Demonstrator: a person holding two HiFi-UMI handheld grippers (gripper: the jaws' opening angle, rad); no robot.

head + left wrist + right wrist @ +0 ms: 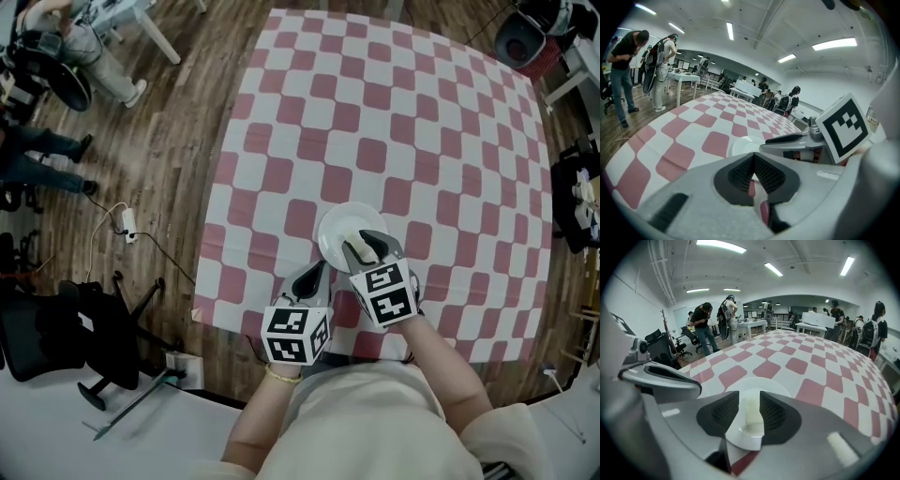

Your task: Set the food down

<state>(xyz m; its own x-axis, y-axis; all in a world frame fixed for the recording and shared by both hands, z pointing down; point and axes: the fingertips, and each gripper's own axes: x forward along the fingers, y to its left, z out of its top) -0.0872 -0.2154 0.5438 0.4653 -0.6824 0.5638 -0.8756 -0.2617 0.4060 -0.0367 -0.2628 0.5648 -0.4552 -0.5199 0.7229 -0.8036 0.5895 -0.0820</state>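
Note:
A white plate sits on the red-and-white checked tablecloth near the table's front edge. A pale, soft piece of food lies on it. My right gripper hangs over the plate with its jaws on either side of the food. A thin gap shows at the left pad, so the gripper is open. The plate's rim shows beyond the jaws. My left gripper is just left of the plate, shut and empty, its pads meeting. The plate lies just past them.
The table's front edge is right under my grippers. Off the table's left side are a power strip with cables, a black chair and people standing on the wooden floor. More people and white tables fill the far room.

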